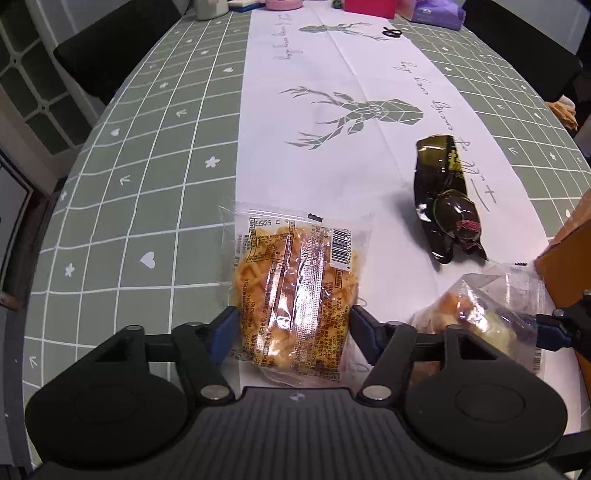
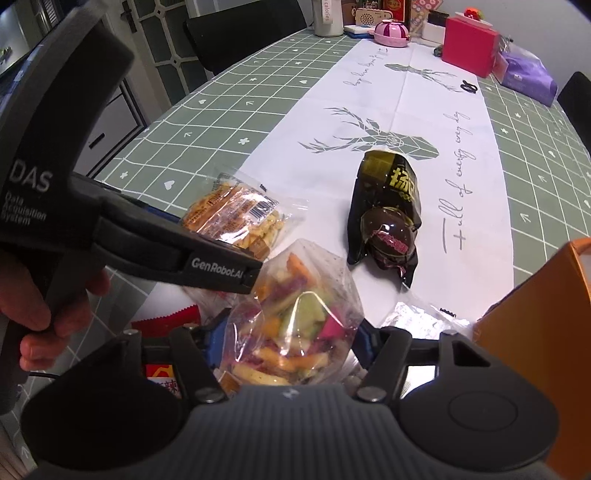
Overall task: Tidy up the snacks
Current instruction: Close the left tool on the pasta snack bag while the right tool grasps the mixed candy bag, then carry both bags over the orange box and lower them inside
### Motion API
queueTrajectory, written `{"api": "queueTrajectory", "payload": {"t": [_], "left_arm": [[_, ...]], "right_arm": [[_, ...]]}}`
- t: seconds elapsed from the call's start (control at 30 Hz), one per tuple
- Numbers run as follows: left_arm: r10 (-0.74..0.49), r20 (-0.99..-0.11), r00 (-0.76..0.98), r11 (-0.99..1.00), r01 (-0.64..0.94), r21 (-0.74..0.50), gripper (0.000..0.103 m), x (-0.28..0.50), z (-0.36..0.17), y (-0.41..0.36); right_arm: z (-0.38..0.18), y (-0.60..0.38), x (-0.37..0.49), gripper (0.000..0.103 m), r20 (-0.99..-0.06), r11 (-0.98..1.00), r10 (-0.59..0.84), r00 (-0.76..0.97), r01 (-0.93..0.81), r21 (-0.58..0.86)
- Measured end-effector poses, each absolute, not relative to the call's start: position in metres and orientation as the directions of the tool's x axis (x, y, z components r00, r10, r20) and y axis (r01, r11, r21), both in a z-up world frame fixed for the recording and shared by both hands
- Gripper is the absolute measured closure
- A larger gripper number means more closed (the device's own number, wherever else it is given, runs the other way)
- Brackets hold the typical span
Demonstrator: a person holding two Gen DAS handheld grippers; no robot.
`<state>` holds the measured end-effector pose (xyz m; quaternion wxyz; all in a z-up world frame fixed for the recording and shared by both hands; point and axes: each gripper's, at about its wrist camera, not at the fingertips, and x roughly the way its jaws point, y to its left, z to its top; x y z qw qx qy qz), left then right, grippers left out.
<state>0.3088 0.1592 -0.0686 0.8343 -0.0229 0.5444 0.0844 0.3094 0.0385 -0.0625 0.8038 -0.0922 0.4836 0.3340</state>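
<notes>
Nearest the camera, my left gripper (image 1: 293,326) has its blue pads pressed against both sides of a clear packet of orange crackers (image 1: 295,291), so it is clamped on that packet, which lies on the white runner (image 1: 332,74) of the table. My right gripper (image 2: 286,341) is likewise closed on a clear bag of mixed vegetable crisps (image 2: 295,328), its blue pads squeezing the bag's sides; the bag stands upright between them. In the right wrist view my left hand (image 2: 33,314) grips the black handle of the left tool, whose arm crosses just in front of the cracker packet. Under the right gripper lies a red wrapper (image 2: 166,321), partly hidden. Just to the right stands an orange box (image 2: 546,350), its wall close to the crisps bag. Farther out on the runner, apart from both grippers, a black snack pouch (image 2: 388,214) lies flat beside a printed grey deer. The green checked tablecloth (image 1: 147,166) spreads on both sides. At the far end sit a red box (image 2: 469,40), a pink bowl (image 2: 391,31) and a purple bag (image 2: 528,74).
</notes>
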Motion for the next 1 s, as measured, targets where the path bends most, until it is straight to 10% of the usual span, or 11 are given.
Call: {"api": "queueTrajectory", "payload": {"t": [1.0], "left_arm": [[0.122, -0.908, 0.402, 0.948, 0.222, 0.226, 0.040, 0.206, 0.053, 0.064]], "right_arm": [[0.028, -0.033, 0.213, 0.042, -0.842, 0.555, 0.417, 0.342, -0.830, -0.062]]}}
